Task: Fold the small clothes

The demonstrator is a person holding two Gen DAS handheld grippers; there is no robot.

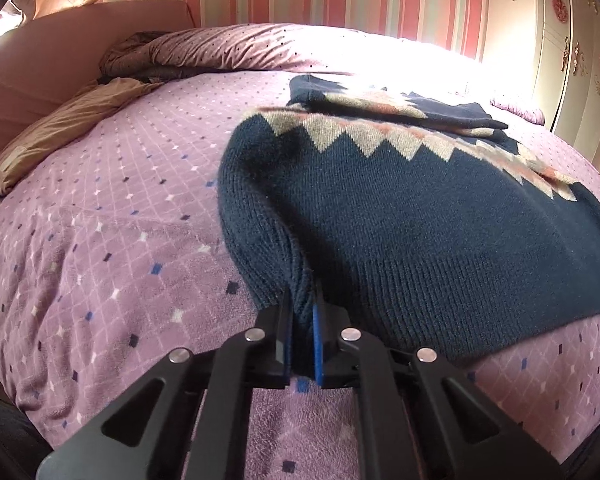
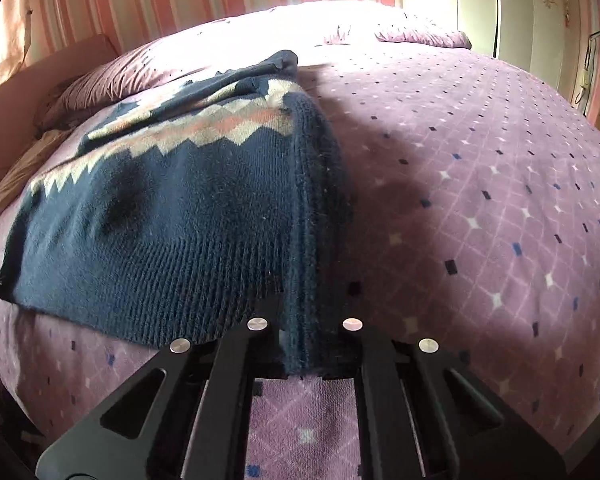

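Black linkage arms fill the foreground of both wrist views, and beyond them each set of jaws is closed on knit fabric.

Left gripper (image 1: 303, 320): the jaws are shut, with a bunched ridge of the sweater (image 1: 400, 216) pinched between the blue pads at the near left corner of the ribbed hem. From these jaws the garment extends ahead and to the right.

Right gripper (image 2: 305, 336): the jaws are shut on the near right corner of the same hem, where the side edge is gathered into a thick fold. From these jaws the sweater (image 2: 172, 208) extends ahead and to the left. The pads themselves are hidden by the fabric.

Sweater position: it lies flat on the bed (image 1: 112, 240), hem nearest the jaws and the zigzag band farther off. The far part appears already folded onto the body. Its long axis runs away from both grippers; the hem runs across between them.

Governing relation: both grippers hold opposite ends of the hem and are about equally near it, with the whole garment ahead of them. Judged from this, the next fold needs the hem lifted and carried forward over the body, both hands level so the edge stays straight.
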